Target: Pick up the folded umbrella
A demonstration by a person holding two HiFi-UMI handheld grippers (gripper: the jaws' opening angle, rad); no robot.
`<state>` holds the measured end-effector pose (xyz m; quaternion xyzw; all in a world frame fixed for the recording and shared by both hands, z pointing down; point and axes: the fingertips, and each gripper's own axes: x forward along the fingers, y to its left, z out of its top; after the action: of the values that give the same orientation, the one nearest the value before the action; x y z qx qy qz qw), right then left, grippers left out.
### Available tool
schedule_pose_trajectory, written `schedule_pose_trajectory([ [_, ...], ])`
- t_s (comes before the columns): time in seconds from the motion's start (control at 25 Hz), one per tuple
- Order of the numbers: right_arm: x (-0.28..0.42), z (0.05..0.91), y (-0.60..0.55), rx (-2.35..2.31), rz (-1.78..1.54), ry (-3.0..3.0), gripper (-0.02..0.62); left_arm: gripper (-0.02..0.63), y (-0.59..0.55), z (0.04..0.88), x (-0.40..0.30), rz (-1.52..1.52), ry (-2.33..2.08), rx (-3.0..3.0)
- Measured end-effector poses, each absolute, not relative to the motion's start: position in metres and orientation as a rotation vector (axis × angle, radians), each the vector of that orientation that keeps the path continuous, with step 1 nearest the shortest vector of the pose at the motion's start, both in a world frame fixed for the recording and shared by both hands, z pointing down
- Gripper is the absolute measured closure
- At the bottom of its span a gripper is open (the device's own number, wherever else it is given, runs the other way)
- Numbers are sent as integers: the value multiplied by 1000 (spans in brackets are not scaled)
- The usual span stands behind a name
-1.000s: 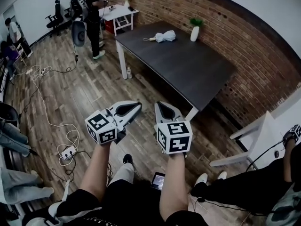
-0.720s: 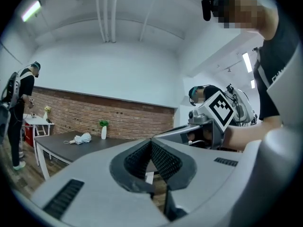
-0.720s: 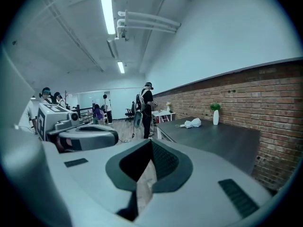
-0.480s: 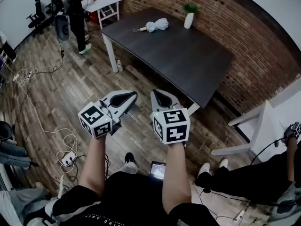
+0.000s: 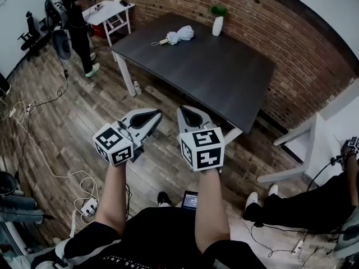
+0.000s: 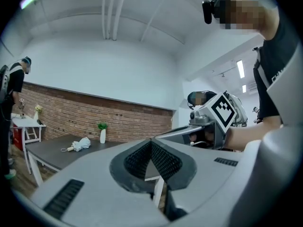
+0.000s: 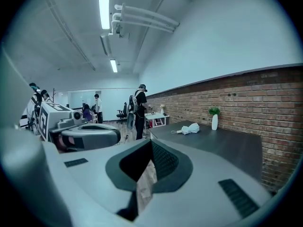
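The folded white umbrella point(image 5: 178, 36) lies on the far left part of a dark table point(image 5: 224, 77), its handle pointing left. It also shows small and far off as the umbrella point(image 6: 81, 144) in the left gripper view and the umbrella point(image 7: 191, 128) in the right gripper view. My left gripper point(image 5: 157, 114) and right gripper point(image 5: 183, 111) are held side by side over the wooden floor, short of the table's near edge. Both are shut and hold nothing. They point toward the table.
A white vase with a green plant point(image 5: 217, 22) stands at the table's back edge by the brick wall. A person point(image 5: 70, 15) stands at far left beside a small white table point(image 5: 109, 13). Cables point(image 5: 33, 128) trail over the floor. White furniture point(image 5: 297, 150) stands at right.
Both grippers and the head camera have moved level toward the table, which now looks larger and nearer. The jaws have stayed shut.
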<state>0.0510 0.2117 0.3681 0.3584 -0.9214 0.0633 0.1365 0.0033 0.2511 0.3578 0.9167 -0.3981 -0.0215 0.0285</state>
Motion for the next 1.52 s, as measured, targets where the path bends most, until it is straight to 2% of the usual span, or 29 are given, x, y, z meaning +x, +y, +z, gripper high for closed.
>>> schedule_pose_trajectory([
  [0.44,23,392,163,994,231,-2654,586,603,209,381,-34,-51,-1249,2779],
  [0.92,-31,395,31,899,295,-2738,586,603,88,385,-83,52,-1320,2744],
  [1.52,-25,389,-124,879,315,-2741,586,603,-62,380,-82,35,-1348,2724],
])
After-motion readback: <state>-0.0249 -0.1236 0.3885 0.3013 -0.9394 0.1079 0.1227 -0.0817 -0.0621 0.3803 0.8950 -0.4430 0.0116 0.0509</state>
